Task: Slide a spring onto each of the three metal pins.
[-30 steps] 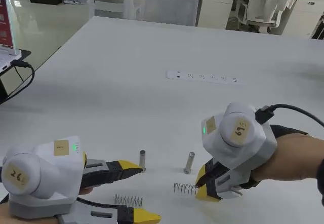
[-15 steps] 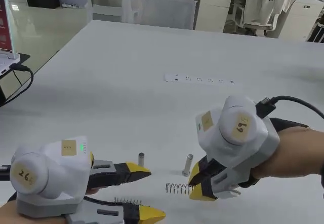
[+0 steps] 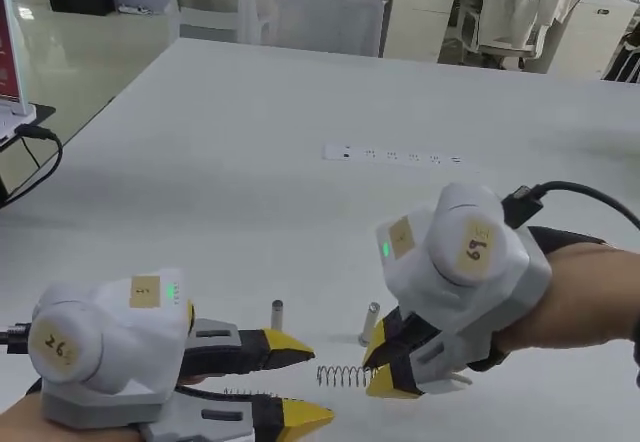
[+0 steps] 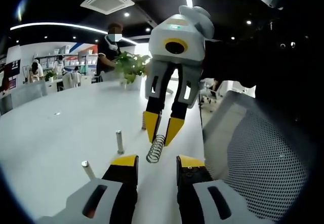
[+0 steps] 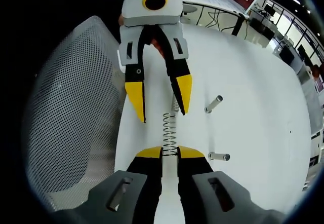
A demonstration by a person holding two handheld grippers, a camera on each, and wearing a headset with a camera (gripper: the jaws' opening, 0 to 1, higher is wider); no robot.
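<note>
A broad white tabletop (image 3: 200, 212) runs back toward office chairs and cabinets at the far end of the room. One white power strip (image 3: 395, 155) lies on it at 12 o'clock from the two claws. In the head view two metal pins stand on the tabletop between the claws. The first pin (image 3: 277, 314) is at 12 o'clock from the left claw's upper tip, and the second pin (image 3: 370, 322) is just at 11 o'clock from the right claw's tips.

The right claw (image 3: 378, 362) comes in from 3 o'clock, clenched on one end of a spring (image 3: 340, 374). The coil sticks out toward 9 o'clock, low over the tabletop, and whether it touches the surface cannot be told. In the right gripper view that spring (image 5: 169, 130) runs from the narrow gap between the jaws straight to 12 o'clock, toward the facing left claw (image 5: 161, 113). The two pins lie at 1 and 3 o'clock from its own tips.

The left claw (image 3: 300, 382) reaches in from 9 o'clock, released, with its jaws well apart and nothing between them. A second spring (image 3: 245, 393) seems to lie on the tabletop beneath it, partly hidden by the lower jaw. In the left gripper view the right claw (image 4: 163, 130) hangs at 12 o'clock with its spring (image 4: 156, 148) slanting down from the tips. The two pins stand at 9 and 10 o'clock.
</note>
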